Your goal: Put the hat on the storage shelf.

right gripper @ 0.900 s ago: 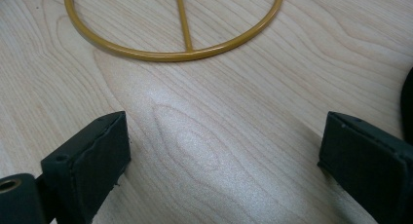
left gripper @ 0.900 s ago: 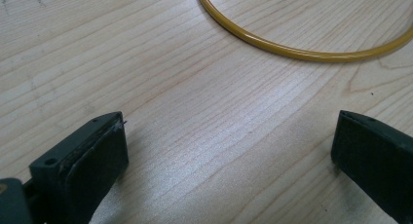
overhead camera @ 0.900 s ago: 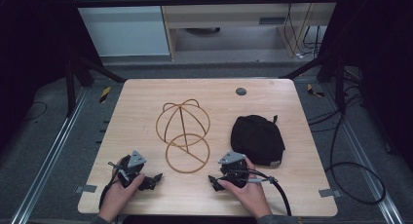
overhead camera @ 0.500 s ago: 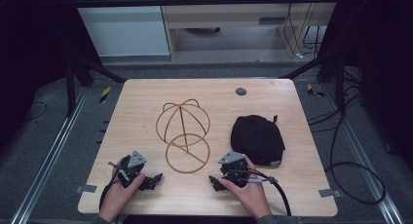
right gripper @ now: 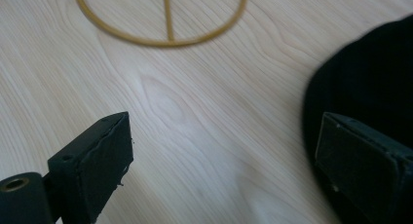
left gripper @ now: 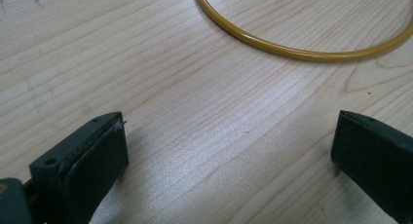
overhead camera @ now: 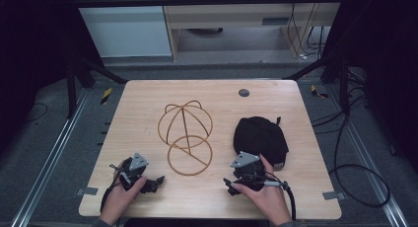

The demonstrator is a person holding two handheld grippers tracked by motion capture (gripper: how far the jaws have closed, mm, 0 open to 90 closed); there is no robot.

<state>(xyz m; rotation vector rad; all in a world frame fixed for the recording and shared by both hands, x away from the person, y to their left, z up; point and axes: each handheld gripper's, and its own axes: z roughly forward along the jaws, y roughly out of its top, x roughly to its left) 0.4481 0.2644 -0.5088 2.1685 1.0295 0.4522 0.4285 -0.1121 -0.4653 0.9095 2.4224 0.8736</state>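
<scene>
small dark round disc (overhead camera: 243,93) near the wooden table's (overhead camera: 148,103) far edge.

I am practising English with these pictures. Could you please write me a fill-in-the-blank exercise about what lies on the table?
1. The black cap lies to the ____ of the wire frame in the high view.
2. The table is made of ____.
3. The jaws of the right claw stand ____, with nothing between them.
4. The wire frame is ____ in colour.

Missing words: right; wood; open; yellow
</scene>
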